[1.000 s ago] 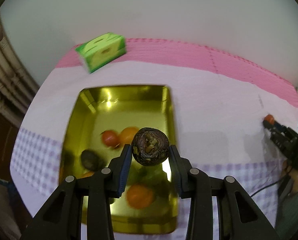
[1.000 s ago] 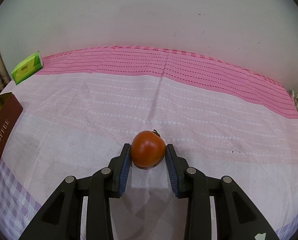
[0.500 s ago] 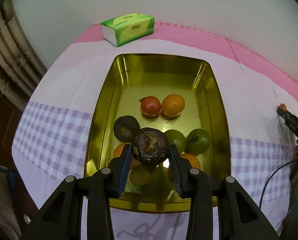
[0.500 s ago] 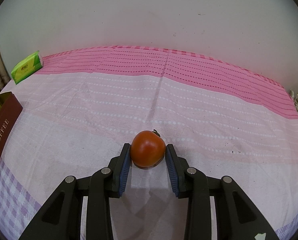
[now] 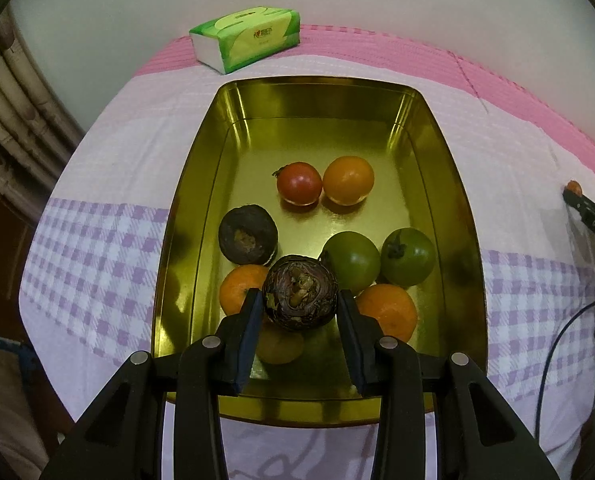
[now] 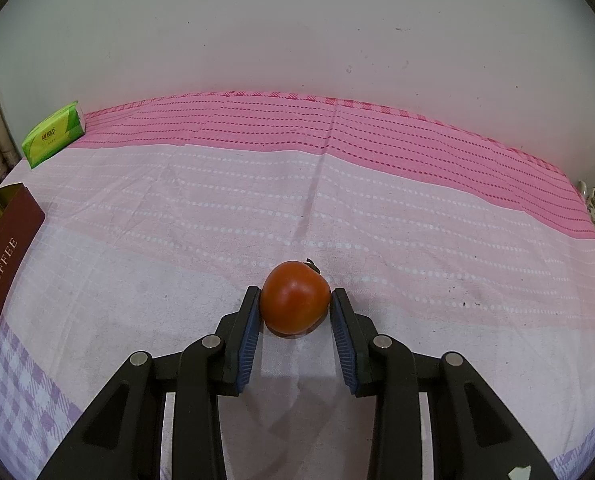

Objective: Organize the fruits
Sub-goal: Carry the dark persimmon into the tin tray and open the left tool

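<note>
glossy gold tin tray [image 5: 449, 184] is holding smooth round tomatoes and oranges; left tool [image 5: 300, 312] is gripping a wrinkled dark fruit [image 5: 299, 298] above them. right tool [image 6: 295, 308] is pinching a smooth red tomato [image 6: 295, 298] resting on the cloth-covered counter [image 6: 177, 240].

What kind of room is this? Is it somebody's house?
Probably a home. A pink and purple checked tablecloth covers a table by a plain wall, with a green tissue pack and a gold toffee tin holding fruit.
</note>
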A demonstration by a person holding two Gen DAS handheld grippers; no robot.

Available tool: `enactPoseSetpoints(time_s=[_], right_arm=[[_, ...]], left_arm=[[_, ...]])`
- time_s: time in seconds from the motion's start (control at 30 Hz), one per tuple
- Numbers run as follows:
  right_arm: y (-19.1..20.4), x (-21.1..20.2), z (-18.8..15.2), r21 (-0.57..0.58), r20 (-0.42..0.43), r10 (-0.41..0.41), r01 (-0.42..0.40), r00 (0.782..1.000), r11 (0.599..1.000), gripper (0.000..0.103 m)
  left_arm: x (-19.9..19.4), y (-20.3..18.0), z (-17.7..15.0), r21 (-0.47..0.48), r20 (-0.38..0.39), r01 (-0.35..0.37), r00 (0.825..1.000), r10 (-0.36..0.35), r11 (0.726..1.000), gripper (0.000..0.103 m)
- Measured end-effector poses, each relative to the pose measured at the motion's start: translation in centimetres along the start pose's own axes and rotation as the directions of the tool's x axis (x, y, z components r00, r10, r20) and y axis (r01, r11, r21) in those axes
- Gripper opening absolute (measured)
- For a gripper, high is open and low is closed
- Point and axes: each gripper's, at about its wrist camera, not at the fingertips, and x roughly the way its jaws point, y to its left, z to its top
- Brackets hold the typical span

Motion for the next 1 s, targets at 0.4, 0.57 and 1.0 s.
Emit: enactPoseSetpoints(time_s=[0.4,0.57,1.0], right_arm=[[0.01,-0.02,0.03,-0.001,0.0,-0.001,0.001,1.0,1.0,0.032],[-0.05,0.0,0.05,0.001,0.0,0.001,-0.001,1.0,1.0,0.033],[-0.03,-0.05,0.04,0.001,0.001,-0.003,0.003,1.0,1.0,0.03]], left_arm=[[0.0,-0.29,-0.14,0.03,0.011,-0.031,0.999,0.031,0.999,0.039],[-0.1,-0.3,-0.22,0.027,0.009,-0.027,1.0,0.027,0.999,0.04],[-0.82,-0.26,-0.6,0.014,0.021,-0.029,0.999,0.029,0.999,0.044]])
